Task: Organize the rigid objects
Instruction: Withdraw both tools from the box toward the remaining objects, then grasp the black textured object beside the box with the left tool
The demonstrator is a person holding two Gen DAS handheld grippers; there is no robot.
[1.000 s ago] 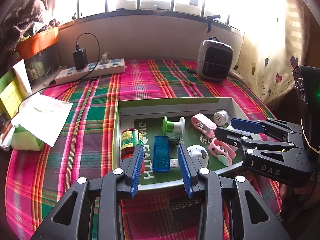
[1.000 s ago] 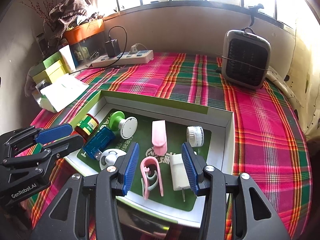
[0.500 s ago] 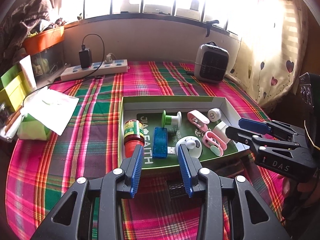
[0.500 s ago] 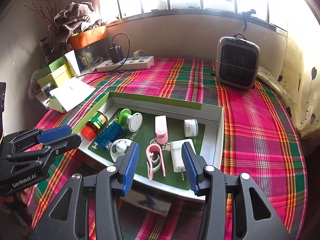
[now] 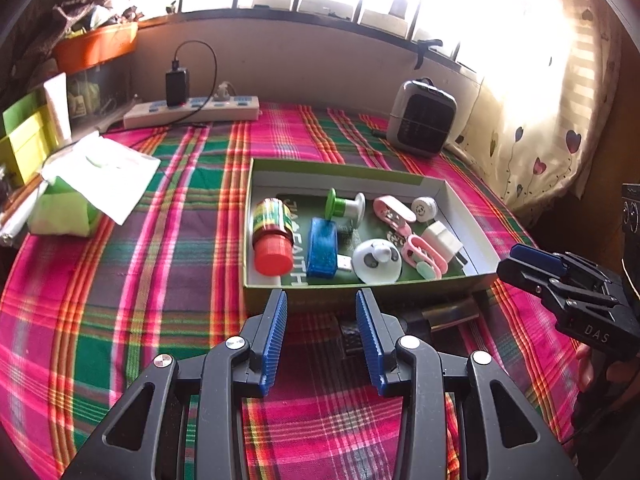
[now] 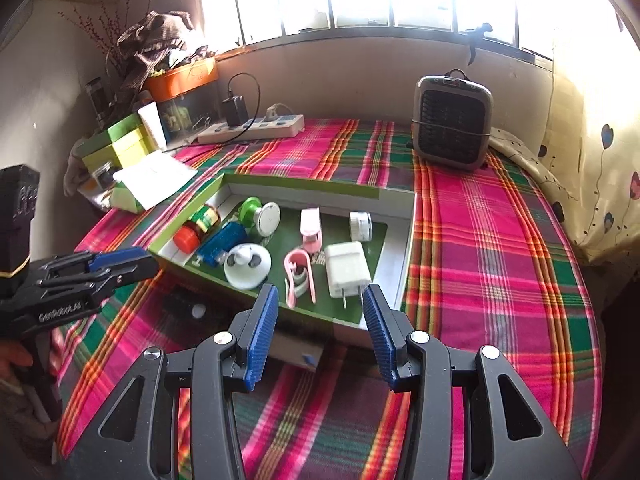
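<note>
A shallow green-edged box lies on the plaid cloth and holds several small items: a red-capped bottle, a blue USB device, a green and white spool, a round white panda gadget, pink clips and a white charger plug. My left gripper is open and empty, just short of the box's near wall. My right gripper is open and empty near the box's front corner. Each gripper shows at the edge of the other's view.
A small grey heater stands at the back right. A white power strip with a black charger lies at the back. Green boxes and white paper sit at the left. A dark flat object lies under the box's near edge.
Both grippers have drawn back from over the box toward the near side, staying open and empty. The items in the box have not moved.
</note>
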